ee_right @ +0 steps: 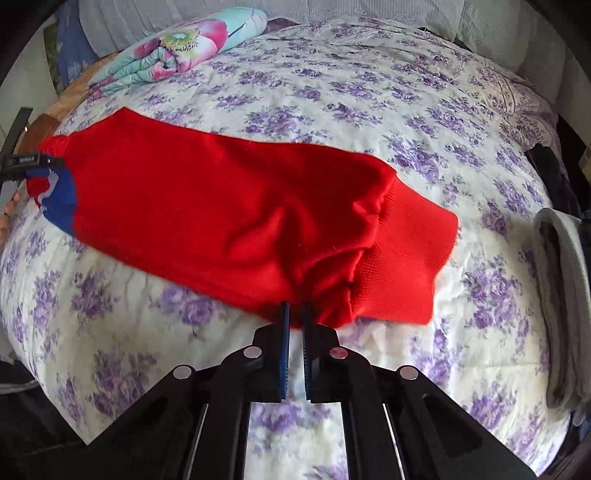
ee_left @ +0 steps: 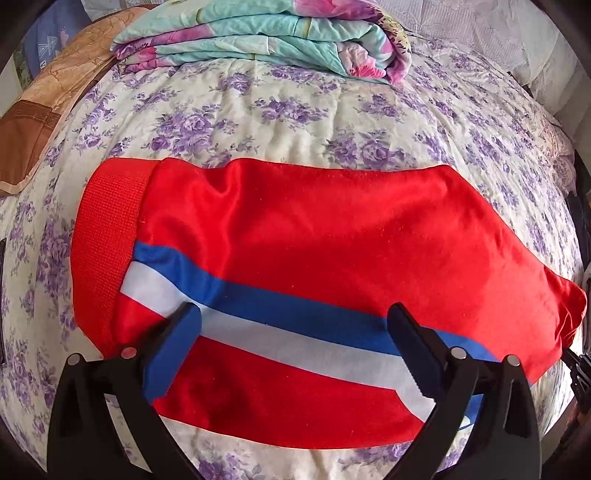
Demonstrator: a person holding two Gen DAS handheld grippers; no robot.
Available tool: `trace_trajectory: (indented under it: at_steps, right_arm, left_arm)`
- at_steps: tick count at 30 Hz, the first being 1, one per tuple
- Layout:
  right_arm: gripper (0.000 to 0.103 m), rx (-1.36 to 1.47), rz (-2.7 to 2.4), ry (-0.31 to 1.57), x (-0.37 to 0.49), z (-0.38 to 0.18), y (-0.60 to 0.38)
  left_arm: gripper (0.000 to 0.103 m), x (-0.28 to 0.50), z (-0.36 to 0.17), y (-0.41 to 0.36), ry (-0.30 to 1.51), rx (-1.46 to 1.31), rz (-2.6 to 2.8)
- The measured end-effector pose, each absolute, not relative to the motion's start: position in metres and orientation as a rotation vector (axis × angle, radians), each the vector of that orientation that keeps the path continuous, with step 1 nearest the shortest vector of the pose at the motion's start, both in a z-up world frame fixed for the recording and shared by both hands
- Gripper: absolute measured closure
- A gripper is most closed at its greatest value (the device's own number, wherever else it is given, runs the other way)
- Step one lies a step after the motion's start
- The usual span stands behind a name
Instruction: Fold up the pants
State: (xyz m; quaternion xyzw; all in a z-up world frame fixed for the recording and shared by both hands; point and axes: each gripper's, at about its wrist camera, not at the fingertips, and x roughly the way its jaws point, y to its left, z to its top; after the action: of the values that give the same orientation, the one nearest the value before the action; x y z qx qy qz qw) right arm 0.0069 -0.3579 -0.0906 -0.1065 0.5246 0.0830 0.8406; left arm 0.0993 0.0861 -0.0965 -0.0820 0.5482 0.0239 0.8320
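Pants (ee_left: pixel 314 236) lie flat across the bed (ee_left: pixel 258 122), red cloth stretched sideways over the cover with purple flowers. Through the left wrist camera we see a blue stripe (ee_left: pixel 280 306) and a white stripe (ee_left: pixel 280 336) running along the near side, and a ribbed cuff (ee_left: pixel 107 243) at the left end. Our left gripper (ee_left: pixel 293 321) hangs over those stripes with its fingers spread wide apart, nothing pinched between them.

Through the right wrist camera we see none of the striping along the length, only a patch of blue at the far left end, where the left gripper shows at the picture's edge. Here the ribbed cuff lies at the right, and our right gripper (ee_right: pixel 294 314) has its fingers drawn together at the near edge of the red cloth, which bunches into creases just ahead of the tips. The tips sit right at that hem, so we read them as clamped on it, though the pinch itself is hard to make out.

A folded floral quilt (ee_left: pixel 258 33) rests at the far side of the bed in both views. Only the right view shows a grey cloth (ee_right: pixel 561 306) at the right edge, cut off by the frame.
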Motion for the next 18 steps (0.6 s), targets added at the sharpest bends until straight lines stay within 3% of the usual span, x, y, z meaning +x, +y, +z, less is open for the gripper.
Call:
trace_trajectory:
  at_steps: [2, 9, 11, 12, 13, 15, 18]
  right_arm:
    - [0.092, -0.223, 0.175, 1.086, 0.002, -0.084, -0.359]
    - [0.092, -0.087, 0.267, 0.95, 0.021, -0.068, -0.346]
    - [0.081, -0.079, 0.189, 0.999, 0.033, -0.082, -0.358]
    - [0.085, -0.085, 0.134, 1.028, 0.036, -0.09, -0.368]
    - [0.103, -0.033, 0.118, 1.036, 0.035, -0.09, -0.38]
    - [0.103, 0.027, 0.115, 0.992, 0.026, -0.075, -0.385]
    - [0.08, 0.059, 0.213, 0.839, 0.019, -0.048, -0.365]
  left_arm:
    - [0.005, 0.099, -0.096, 0.087, 1.163, -0.182, 0.05]
    - [0.005, 0.087, -0.072, 0.089, 1.087, -0.222, 0.022]
    - [0.005, 0.089, -0.078, 0.093, 1.115, -0.18, 0.073]
    - [0.006, 0.09, -0.083, 0.099, 1.136, -0.177, 0.099]
    - [0.011, 0.087, -0.085, 0.105, 1.145, -0.2, 0.09]
    - [0.015, 0.07, -0.07, 0.11, 1.119, -0.214, 0.107]
    - [0.004, 0.048, -0.03, 0.105, 0.965, -0.157, 0.106]
